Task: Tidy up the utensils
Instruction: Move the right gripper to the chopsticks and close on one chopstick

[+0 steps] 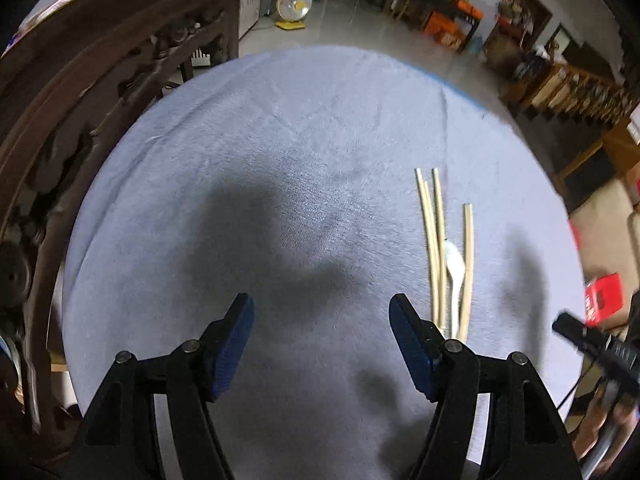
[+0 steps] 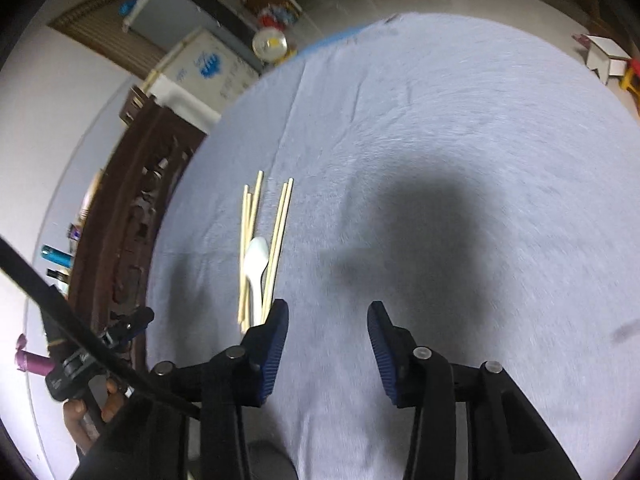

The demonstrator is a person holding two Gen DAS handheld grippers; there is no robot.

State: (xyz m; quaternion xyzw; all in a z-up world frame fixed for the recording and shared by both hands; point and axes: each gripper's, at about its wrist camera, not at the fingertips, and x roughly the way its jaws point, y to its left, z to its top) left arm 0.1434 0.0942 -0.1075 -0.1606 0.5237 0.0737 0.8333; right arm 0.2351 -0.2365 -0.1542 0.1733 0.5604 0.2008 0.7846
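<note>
Several pale wooden chopsticks lie in a loose bundle on the light blue cloth, with a white plastic spoon among them. My left gripper hangs open above bare cloth, the bundle just right of its right finger. In the right wrist view the same chopsticks and spoon lie just left of my right gripper. It is open with nothing between its blue pads; its left finger hides the near ends of the chopsticks.
The round table is covered by the blue cloth. A dark carved wooden chair stands at its left edge. A hand holding the other gripper's handle shows at the lower left. A red box sits off the right edge.
</note>
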